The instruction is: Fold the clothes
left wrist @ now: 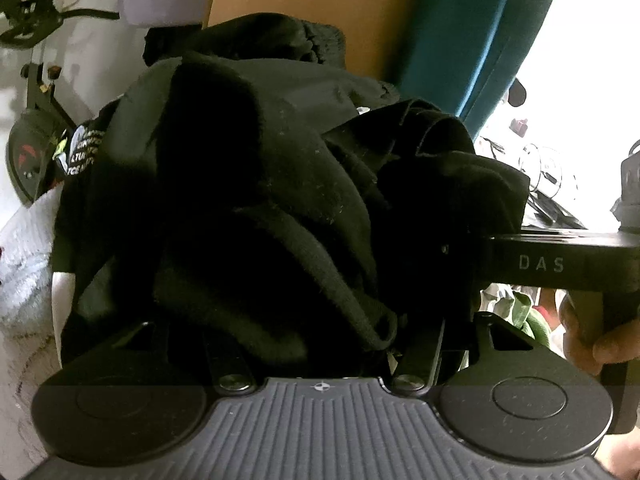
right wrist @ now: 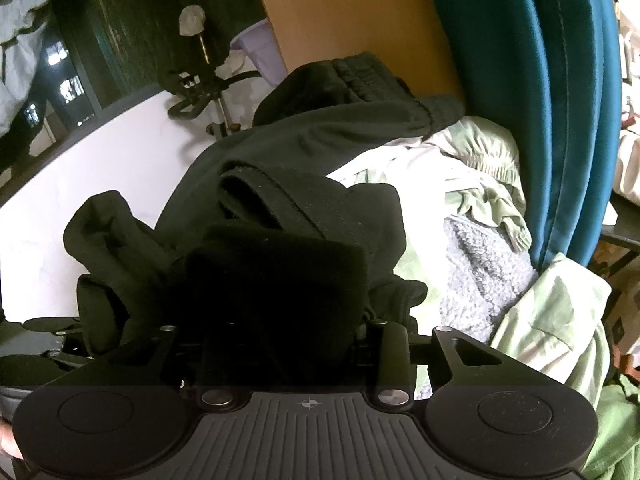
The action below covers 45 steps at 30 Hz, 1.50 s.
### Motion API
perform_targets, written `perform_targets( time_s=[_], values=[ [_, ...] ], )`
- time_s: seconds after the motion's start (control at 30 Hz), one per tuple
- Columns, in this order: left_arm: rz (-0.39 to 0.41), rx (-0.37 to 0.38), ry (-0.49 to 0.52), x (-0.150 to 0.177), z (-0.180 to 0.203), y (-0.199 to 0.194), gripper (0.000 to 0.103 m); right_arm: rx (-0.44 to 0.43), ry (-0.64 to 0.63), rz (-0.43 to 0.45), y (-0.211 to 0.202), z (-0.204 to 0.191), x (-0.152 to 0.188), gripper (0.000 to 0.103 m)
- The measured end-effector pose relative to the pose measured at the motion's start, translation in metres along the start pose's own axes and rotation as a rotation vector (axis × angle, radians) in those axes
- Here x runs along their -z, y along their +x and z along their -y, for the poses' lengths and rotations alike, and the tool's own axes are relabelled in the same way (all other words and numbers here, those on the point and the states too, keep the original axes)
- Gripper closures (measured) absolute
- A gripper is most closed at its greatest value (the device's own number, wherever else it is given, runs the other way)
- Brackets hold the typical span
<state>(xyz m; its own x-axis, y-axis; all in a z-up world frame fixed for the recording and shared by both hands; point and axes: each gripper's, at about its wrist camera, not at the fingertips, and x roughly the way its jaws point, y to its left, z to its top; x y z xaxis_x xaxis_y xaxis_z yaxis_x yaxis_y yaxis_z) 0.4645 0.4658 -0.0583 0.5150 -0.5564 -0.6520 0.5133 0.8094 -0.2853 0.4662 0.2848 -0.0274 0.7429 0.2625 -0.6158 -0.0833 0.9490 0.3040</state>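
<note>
A black fleece garment (left wrist: 256, 200) fills the frame's centre, bunched over the left gripper (left wrist: 316, 336) and, in the other view, the right gripper (right wrist: 280, 332); fabric hides the fingertips, so neither grip is readable. Pale green clothes (right wrist: 480, 168) lie at right, a teal curtain (right wrist: 540, 80) above.

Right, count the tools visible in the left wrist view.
2. The left tool sits bottom centre, its fingertips buried in the black garment; the right tool reaches in from the right edge, tips also hidden.

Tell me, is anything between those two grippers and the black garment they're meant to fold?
Nothing visible. The black garment is bunched right over both grippers, hiding the fingers of the left gripper and the right gripper, so it already sits against them.
</note>
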Motion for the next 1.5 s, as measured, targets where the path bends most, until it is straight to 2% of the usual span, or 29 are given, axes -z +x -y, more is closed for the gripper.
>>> perform_targets(
  time_s=[0.23,0.33,0.4,0.5,0.8,0.9,1.1,1.2,1.27,1.33,1.4,1.5],
  values=[
    [0.035,0.006,-0.014,0.005,-0.002,0.002,0.036,-0.012,-0.001,-0.022,0.000,0.003,0.000,0.069],
    [0.055,0.024,-0.041,0.009,-0.002,0.001,0.025,-0.005,-0.002,-0.028,0.001,0.002,-0.001,0.069],
    [0.062,0.044,-0.071,0.010,-0.003,0.000,0.012,-0.005,0.001,-0.028,0.002,0.002,0.000,0.069],
    [0.050,0.058,-0.087,0.005,-0.001,0.004,0.006,-0.017,0.023,-0.034,0.002,0.006,-0.001,0.067],
    [0.027,0.108,-0.143,-0.001,-0.011,-0.001,0.004,-0.037,0.042,-0.048,0.003,0.014,-0.003,0.063],
    [0.027,0.070,-0.127,-0.002,-0.011,-0.009,0.004,-0.047,0.064,-0.049,0.005,0.018,-0.003,0.062],
    [0.098,0.023,-0.169,-0.008,-0.025,-0.027,0.004,-0.052,0.067,-0.042,0.006,0.018,-0.002,0.059],
    [0.087,0.006,-0.183,-0.015,-0.030,-0.022,0.011,-0.047,0.061,-0.034,0.005,0.017,-0.001,0.058],
    [0.074,0.002,-0.178,-0.017,-0.028,-0.016,0.013,-0.043,0.053,-0.022,0.001,0.016,-0.001,0.054],
    [0.065,-0.005,-0.177,-0.017,-0.025,-0.011,0.013,-0.037,0.036,-0.007,-0.006,0.015,0.002,0.036],
    [0.064,-0.006,-0.186,-0.016,-0.025,-0.009,0.013,-0.032,0.026,0.007,-0.012,0.017,0.006,0.023],
    [0.054,0.018,-0.209,-0.016,-0.030,-0.008,0.013,-0.025,0.024,0.021,-0.019,0.024,0.015,0.017]
  ],
)
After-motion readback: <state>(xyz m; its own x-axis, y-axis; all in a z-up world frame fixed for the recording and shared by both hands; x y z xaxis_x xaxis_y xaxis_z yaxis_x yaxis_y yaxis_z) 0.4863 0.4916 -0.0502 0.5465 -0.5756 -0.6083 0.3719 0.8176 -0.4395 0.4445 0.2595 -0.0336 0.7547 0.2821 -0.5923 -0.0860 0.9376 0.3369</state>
